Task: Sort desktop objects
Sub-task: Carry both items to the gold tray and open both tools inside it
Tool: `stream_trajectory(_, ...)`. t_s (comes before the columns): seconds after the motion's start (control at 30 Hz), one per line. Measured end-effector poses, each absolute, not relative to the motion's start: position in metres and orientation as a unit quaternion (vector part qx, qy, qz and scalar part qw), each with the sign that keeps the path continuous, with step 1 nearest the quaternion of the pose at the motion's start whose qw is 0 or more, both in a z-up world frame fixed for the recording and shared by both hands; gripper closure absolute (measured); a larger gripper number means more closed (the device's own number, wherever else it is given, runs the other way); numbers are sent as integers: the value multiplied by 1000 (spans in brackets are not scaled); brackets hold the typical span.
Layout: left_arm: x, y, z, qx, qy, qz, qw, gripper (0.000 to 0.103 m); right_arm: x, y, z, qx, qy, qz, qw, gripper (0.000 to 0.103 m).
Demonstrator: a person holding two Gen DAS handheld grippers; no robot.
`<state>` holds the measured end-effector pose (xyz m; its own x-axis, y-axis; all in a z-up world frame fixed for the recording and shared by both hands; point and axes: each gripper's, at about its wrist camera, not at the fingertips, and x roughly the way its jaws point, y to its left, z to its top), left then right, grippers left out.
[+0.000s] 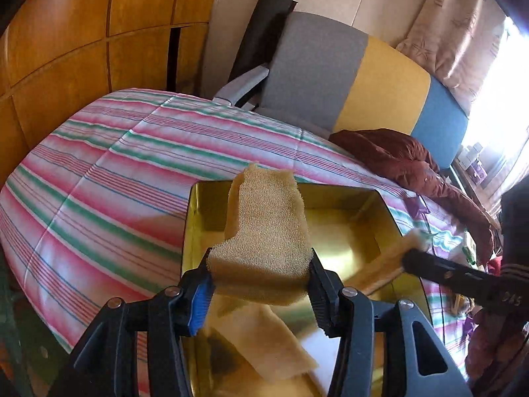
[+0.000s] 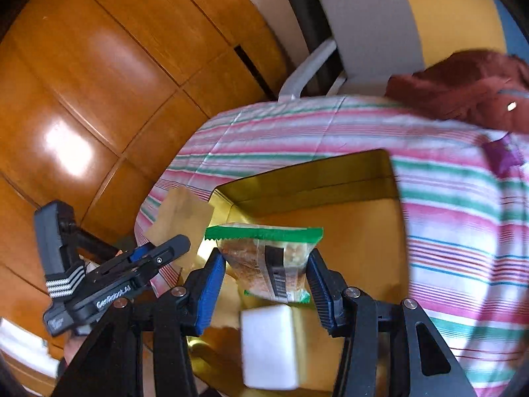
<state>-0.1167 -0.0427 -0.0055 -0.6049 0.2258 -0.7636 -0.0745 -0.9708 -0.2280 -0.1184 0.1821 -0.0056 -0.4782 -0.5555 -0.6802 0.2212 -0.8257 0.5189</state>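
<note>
My left gripper [image 1: 261,274] is shut on a yellow sponge [image 1: 264,228] and holds it over the near end of an open gold tin [image 1: 350,195]. A flat tan sponge piece [image 1: 264,340] lies inside the tin under my fingers. In the right wrist view my right gripper [image 2: 266,264] is shut on a clear snack packet with green ends [image 2: 264,254], also above the tin [image 2: 314,182]. A blurred white block [image 2: 267,347] shows below it in the tin. The right gripper [image 1: 410,258] reaches in from the right. The left gripper [image 2: 172,248] sits at the tin's left with its sponge [image 2: 182,215].
The tin rests on a pink, green and white striped cloth [image 1: 99,182]. A maroon jacket [image 1: 406,162] lies at the far right edge, with a small purple item [image 2: 499,155] near it. Behind stand a grey, yellow and blue chair [image 1: 363,76] and wooden cabinet doors [image 1: 82,49].
</note>
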Motion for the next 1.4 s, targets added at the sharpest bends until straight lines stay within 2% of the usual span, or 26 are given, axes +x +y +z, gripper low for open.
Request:
stream_trajectory(0.13, -129, -48, -16, -457, -99, 880, 87, 47, -134, 160, -20, 476, -195, -824, 238, 51)
stream_trajectory(0.2, -129, -48, -22, -465, -99, 876, 83, 45, -138, 151, -26, 490, -199, -813, 245, 46)
stream_trajectory(0.33, -120, -54, -24, -461, -108, 878, 72, 35, -137, 142, -32, 498, -209, -803, 253, 25)
stream_trajectory(0.67, -82, -61, -1, -420, -121, 898, 55, 35, -105, 152, -17, 474, -178, -831, 230, 9)
stream_trajectory(1.0, -53, -31, 11, -408, -110, 901, 92, 35, -52, 172, 0, 426, -77, -886, 163, 2)
stream_trajectory(1.4, -38, 16, 7, -428, -72, 891, 134, 34, -19, 223, -1, 414, -60, -904, 83, 0)
